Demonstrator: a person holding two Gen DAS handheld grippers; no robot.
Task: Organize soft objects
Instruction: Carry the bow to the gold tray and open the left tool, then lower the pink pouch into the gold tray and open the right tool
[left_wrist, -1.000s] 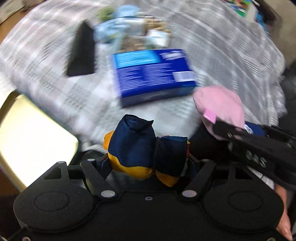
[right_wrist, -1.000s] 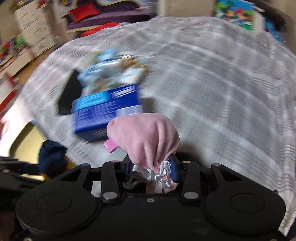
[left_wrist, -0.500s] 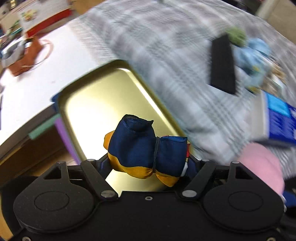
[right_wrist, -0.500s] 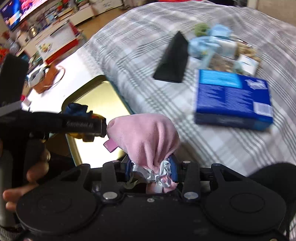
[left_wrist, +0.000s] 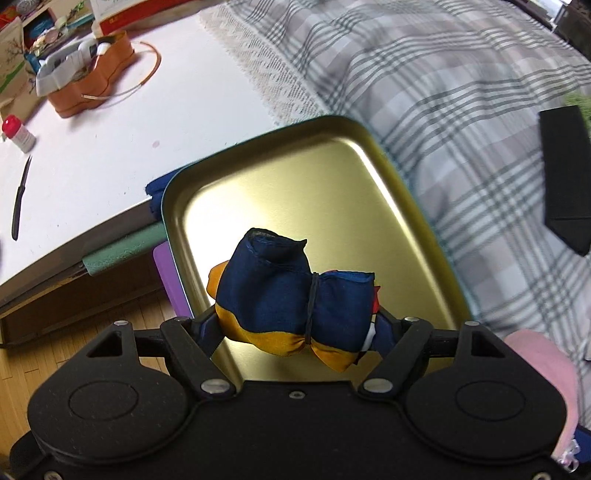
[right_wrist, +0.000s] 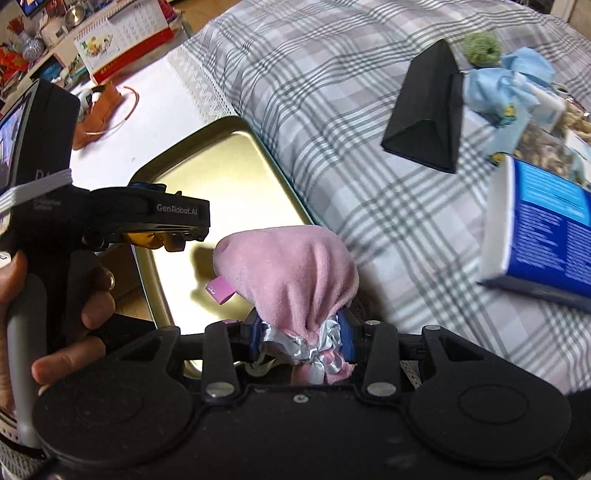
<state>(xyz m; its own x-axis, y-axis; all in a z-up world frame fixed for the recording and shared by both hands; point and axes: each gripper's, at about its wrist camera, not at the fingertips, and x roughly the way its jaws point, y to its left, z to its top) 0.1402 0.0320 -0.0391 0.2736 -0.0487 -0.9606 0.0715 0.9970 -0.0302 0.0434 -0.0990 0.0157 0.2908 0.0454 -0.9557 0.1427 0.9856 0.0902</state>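
Both tongs have swung away from the clutter on the plaid bedspread (right_wrist: 369, 110) and now hang over the gold tray (left_wrist: 303, 177), which a second ago sat only at the edge of the left view.

Left tongs (left_wrist: 299, 325): closed on the navy-and-orange cloth bundle (left_wrist: 291, 295), bound at its middle with a black band. Bundle is held above the tray floor, not touching it as far as I can tell.

Right tongs (right_wrist: 299, 332): clamped on the gathered neck of the pink plush pouch (right_wrist: 291, 269), silver ribbon bunched between the jaws. Pouch hovers over the tray's near right edge, close beside the left tongs.

Tray holds nothing yet. Blue box (right_wrist: 546, 229) and black triangular case (right_wrist: 428, 122) remain on the bedspread, well apart from the tray.

Judgement: transport done, release pending. Both items are soft, so a short drop risks little; the pouch near the rim could roll off.
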